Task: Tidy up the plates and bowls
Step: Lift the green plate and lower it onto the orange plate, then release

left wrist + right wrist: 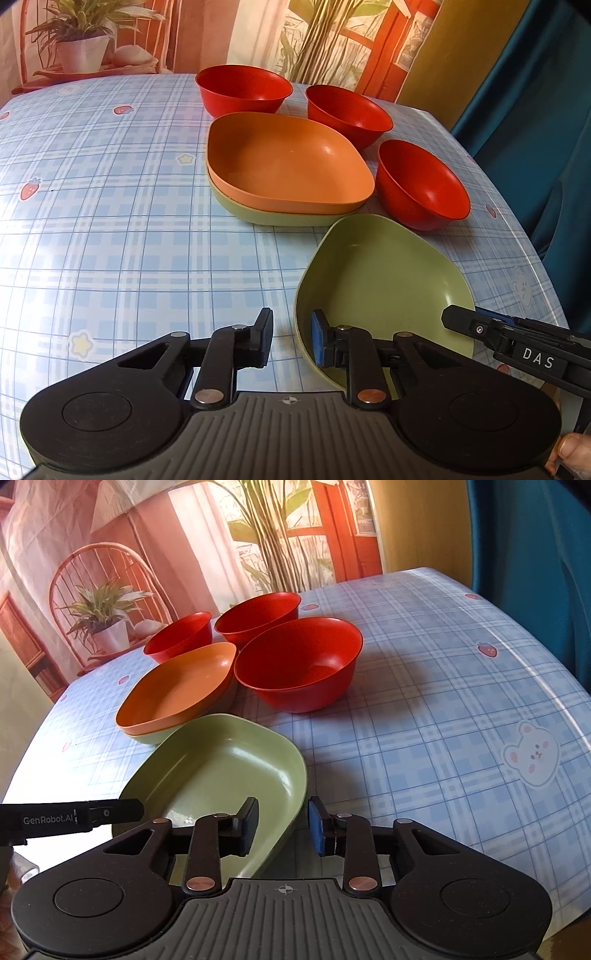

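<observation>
- On the side of my right hand-held gripper (537, 356), reaching in from the right of the left wrist view, I read white capitals "DAS" on its black body.
- On the side of my left hand-held gripper (50, 819), coming in from the left of the right wrist view, I read "GenRobot.AI" in pale letters on black.
- Each camera's own grey ribbed housing carries a small crosshair mark (288, 400) at its front edge, a sign only, no letters.
</observation>
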### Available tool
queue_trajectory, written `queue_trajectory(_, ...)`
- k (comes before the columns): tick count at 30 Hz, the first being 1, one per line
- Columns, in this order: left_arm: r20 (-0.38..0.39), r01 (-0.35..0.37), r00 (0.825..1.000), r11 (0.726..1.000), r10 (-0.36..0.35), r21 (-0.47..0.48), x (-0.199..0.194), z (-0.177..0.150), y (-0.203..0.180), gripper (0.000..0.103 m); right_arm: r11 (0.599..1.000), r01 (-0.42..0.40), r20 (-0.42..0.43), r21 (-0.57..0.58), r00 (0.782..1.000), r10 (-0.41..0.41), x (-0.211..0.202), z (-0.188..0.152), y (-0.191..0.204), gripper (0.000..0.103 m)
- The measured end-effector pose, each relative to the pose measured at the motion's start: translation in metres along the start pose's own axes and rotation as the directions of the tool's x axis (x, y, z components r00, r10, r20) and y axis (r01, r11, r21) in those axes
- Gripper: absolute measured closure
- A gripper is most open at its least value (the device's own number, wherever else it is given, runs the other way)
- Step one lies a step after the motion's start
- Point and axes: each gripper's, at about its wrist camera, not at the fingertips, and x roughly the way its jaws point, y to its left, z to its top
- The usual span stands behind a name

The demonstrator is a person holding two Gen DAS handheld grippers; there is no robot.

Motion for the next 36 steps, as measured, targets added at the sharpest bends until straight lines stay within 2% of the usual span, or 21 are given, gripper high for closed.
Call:
queue_trajectory(3,-0.002,0.01,1.0,1.0,-0.01,0.002,0.0,-0.002,-0.001,0.085,1.0,-0.001,0.001,0.012,1.0,0.001,0.0,0.0,-0.002,0.083)
queue_trajectory(6,0.007,0.005,1.0,1.0,-0.005,0.022,-0.003,-0.004,-0.005,0.086,1.0,-0.008,0.002,0.015,1.0,0.008,0.0,0.0,-0.002,0.089)
queue_trajectory(20,0.059,-0.005,0.998,0.999,0.002,0.051,-0.026,-0.01,-0.006,0.086,1.0,-0.015,0.03,-0.023,0.999,0.015,-0.01,0.002,0.008,0.09)
queue_trajectory(27,0.073,-0.032,0.997,0.999,0.029,0.043,-0.035,-0.016,-0.004,0.086,0.998,-0.023,0.032,-0.052,0.999,0.024,-0.012,0.001,0.016,0.092)
queue_trajectory(36,0.094,-0.025,0.995,0.999,0.023,0.022,-0.045,-0.02,0.0,0.086,0.996,-0.022,0.052,-0.083,0.998,0.027,-0.018,0.003,0.025,0.092)
